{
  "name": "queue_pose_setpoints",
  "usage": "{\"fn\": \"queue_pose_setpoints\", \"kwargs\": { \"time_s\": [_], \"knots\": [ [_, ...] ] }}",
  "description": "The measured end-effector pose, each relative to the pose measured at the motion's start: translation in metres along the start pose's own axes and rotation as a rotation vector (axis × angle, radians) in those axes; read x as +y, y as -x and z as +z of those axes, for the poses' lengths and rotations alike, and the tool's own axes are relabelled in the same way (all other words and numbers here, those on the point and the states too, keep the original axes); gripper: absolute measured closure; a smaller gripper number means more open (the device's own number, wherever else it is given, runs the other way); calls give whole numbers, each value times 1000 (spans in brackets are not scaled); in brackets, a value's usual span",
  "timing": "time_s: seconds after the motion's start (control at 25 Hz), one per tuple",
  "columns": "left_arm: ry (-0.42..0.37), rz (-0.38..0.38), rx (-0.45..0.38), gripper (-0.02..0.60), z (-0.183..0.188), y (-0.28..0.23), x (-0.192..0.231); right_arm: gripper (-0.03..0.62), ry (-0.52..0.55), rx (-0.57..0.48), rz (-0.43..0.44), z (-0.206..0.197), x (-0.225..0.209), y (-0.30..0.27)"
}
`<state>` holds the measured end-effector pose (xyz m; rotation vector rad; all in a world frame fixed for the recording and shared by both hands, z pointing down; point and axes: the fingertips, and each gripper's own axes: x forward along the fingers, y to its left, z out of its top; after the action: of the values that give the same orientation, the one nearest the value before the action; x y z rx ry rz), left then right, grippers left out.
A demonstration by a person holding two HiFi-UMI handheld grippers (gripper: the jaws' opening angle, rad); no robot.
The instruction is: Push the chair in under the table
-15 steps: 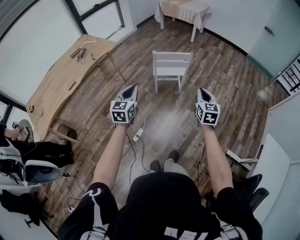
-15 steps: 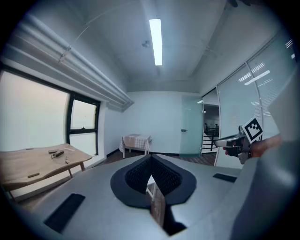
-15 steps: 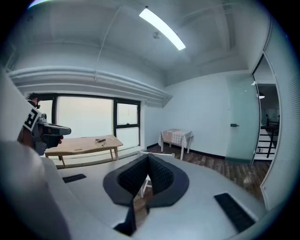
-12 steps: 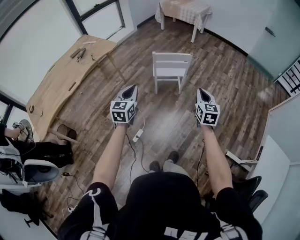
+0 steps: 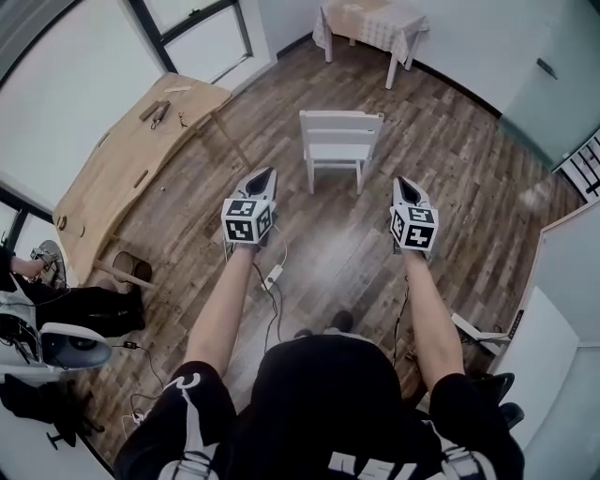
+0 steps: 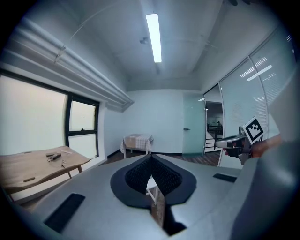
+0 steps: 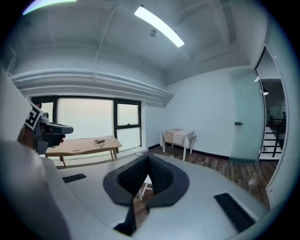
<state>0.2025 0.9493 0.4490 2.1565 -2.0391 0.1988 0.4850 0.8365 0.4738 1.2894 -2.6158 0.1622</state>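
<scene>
A white wooden chair (image 5: pixel 339 141) stands on the wood floor in the middle of the room, its back toward me. Beyond it, against the far wall, is a small table with a checked cloth (image 5: pixel 370 21), also seen in the left gripper view as the clothed table (image 6: pixel 137 140) and in the right gripper view as the clothed table (image 7: pixel 177 136). My left gripper (image 5: pixel 265 175) is shut and empty, held out short of the chair's left side. My right gripper (image 5: pixel 403 182) is shut and empty, to the right of the chair. Neither touches the chair.
A long wooden desk (image 5: pixel 131 159) with small tools runs along the window at left. A power strip and cable (image 5: pixel 273 277) lie on the floor near my feet. Office chairs (image 5: pixel 56 342) sit at lower left; a white cabinet (image 5: pixel 553 375) and glass door stand right.
I have stepped forward a little: the chair, desk and far table have shifted slightly in the head view. Both grippers keep the same pose, still shut.
</scene>
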Motion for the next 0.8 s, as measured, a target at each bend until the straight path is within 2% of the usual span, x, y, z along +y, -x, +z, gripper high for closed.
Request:
{"fn": "queue_pose_setpoints", "kwargs": {
  "time_s": [0.52, 0.8],
  "knots": [
    [1, 29, 30, 557, -6, -62, -19, 580, -43, 8, 36, -9, -45, -47],
    [21, 37, 54, 557, -15, -101, 1, 580, -44, 42, 49, -17, -52, -91]
  ]
}}
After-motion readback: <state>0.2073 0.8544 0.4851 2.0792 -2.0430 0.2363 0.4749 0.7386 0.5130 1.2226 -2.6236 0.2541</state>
